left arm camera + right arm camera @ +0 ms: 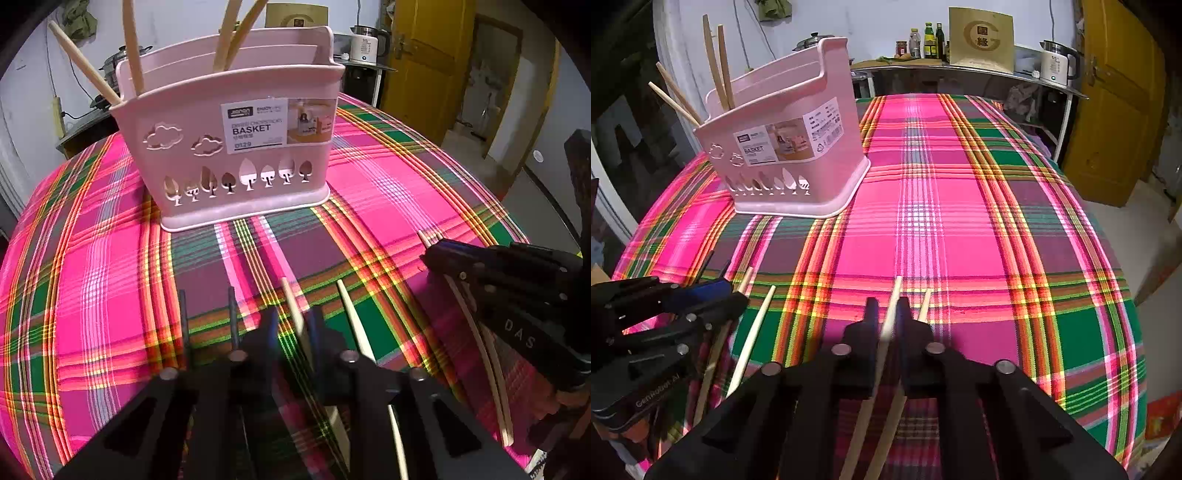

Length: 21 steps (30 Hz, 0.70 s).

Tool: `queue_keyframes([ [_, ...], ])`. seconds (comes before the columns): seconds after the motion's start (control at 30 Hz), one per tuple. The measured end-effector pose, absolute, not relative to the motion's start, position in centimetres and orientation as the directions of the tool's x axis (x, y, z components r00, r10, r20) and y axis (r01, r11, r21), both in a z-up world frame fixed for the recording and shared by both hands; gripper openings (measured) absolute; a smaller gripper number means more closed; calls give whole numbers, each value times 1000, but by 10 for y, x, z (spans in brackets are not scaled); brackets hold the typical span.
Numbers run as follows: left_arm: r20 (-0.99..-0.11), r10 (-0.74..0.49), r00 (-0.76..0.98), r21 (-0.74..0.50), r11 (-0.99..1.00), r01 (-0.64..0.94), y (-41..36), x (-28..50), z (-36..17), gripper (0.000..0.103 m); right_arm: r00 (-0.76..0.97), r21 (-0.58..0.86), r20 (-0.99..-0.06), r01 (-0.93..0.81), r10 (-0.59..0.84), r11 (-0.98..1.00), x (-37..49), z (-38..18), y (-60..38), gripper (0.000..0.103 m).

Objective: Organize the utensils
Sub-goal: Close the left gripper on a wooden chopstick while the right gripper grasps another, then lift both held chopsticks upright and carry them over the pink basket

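Observation:
A pink plastic utensil basket (236,136) stands on the plaid tablecloth and holds several wooden chopsticks (131,44); it also shows in the right wrist view (786,147). My left gripper (293,325) is shut on a pale chopstick (290,299). A second pale chopstick (354,325) lies just right of it, and two dark chopsticks (232,317) lie to its left. My right gripper (888,314) is shut on a pale chopstick (894,295), with another chopstick (925,302) lying beside it. The right gripper also shows in the left wrist view (443,254).
The table wears a pink and green plaid cloth (960,206). Behind it a counter (960,70) carries bottles, a gold box and a white kettle (1056,61). A yellow door (1119,92) stands at the right. The left gripper shows in the right wrist view (713,291).

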<state>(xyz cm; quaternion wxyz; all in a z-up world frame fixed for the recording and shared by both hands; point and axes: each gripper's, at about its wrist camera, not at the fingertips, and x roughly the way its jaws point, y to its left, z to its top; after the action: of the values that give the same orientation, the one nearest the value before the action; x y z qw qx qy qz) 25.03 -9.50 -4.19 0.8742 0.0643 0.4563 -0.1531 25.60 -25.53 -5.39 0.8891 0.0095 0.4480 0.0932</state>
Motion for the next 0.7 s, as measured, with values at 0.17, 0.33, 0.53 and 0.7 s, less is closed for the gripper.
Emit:
queue_keyframes([
  [0.17, -819, -221, 529, -54, 948, 314, -91, 253, -42, 6, 574, 130, -795, -155, 196, 979, 258, -53, -258, 7],
  [0.33, -810, -248, 531, -83, 946, 314, -85, 253, -35, 6, 584, 150, -781, -170, 222, 974, 256, -45, -255, 6],
  [0.53, -772, -288, 566, -115, 940, 322, -77, 248, -6, 6, 620, 165, -743, -195, 252, 967, 249, -24, -250, 5],
  [0.7, -726, -317, 611, -135, 936, 325, -68, 242, 27, 6, 663, 179, -695, -216, 279, 960, 240, 5, -249, 4],
])
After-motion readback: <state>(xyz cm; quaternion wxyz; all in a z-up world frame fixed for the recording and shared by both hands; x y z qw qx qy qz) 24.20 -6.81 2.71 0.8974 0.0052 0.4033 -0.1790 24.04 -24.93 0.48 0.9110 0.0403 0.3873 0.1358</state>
